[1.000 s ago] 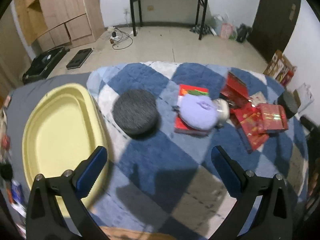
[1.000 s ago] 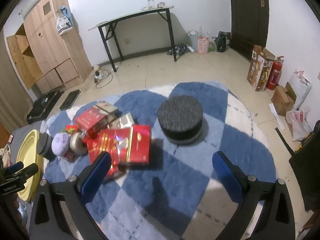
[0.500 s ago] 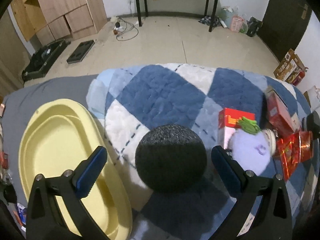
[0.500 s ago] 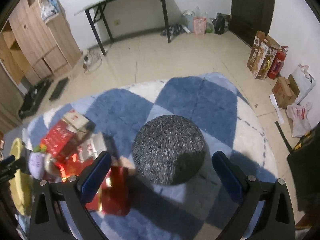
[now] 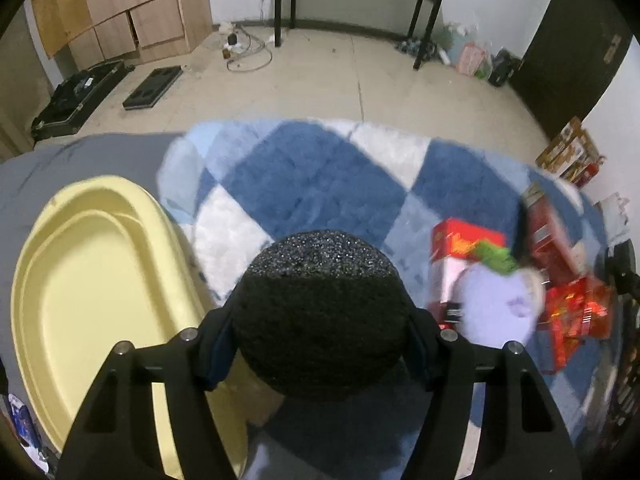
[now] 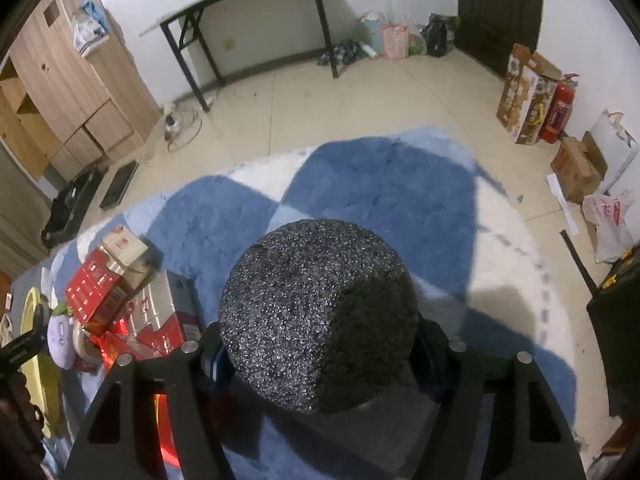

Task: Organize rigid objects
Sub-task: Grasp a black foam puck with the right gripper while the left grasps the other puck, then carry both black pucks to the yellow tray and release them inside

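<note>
Pale tiled floor runs back to a white wall with a black-legged table [image 6: 256, 12] and a wooden cabinet [image 5: 132, 8], and nearer the cameras a blue-and-white checked rug [image 5: 320, 184] lies over it. Both tongs have just been closing, each with a dark speckled foam disc between its jaws. The left gripper [image 5: 320, 340] now clamps its disc [image 5: 320, 312] by the sides, the blue pads pressed into the foam at either edge, jaws roughly half closed around the wide round body; this left disc sits over the rug just beside the yellow tray [image 5: 92, 300], whose rim lies to the left. The right gripper [image 6: 316, 344] likewise pinches a second disc [image 6: 316, 308] on both flanks, the pads mostly hidden behind its bulge; that disc is over the middle of the rug. Whether either disc rests on the rug or is lifted clear cannot be told. To the right of the left disc, blurred, lie a red box [image 5: 460, 240], a lilac round pouch [image 5: 496, 308] with a green bit on top, and shiny red packets [image 5: 576, 308]. The right view shows the same heap of red boxes [image 6: 104, 284] at its left, near the tray's edge. Cardboard boxes and a fire extinguisher [image 6: 558, 112] stand by the dark door [image 6: 496, 8].
</note>
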`<state>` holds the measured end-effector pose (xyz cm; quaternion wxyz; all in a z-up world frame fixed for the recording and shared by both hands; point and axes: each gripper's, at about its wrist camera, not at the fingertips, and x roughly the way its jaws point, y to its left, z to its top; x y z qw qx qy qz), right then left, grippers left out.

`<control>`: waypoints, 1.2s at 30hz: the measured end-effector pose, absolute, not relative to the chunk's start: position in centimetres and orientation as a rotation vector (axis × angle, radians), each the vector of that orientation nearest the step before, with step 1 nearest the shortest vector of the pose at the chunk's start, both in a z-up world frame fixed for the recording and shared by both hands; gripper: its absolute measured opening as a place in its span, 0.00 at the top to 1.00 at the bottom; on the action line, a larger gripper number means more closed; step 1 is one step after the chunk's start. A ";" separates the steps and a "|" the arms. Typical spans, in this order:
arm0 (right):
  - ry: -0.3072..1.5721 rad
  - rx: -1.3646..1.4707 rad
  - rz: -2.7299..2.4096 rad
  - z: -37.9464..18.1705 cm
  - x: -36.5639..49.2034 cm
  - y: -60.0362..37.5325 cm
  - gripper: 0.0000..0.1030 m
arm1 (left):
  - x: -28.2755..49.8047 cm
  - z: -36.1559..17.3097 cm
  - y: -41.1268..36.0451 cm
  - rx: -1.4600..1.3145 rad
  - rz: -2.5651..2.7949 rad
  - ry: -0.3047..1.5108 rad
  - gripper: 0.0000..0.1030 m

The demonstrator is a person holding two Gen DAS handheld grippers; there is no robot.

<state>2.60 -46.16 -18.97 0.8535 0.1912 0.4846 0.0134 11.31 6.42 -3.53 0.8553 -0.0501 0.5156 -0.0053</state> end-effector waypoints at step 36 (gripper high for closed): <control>0.929 -0.375 0.861 -14.6 -5.1 9.6 0.31 | 6.7 -7.8 30.4 -0.373 0.282 1.138 0.29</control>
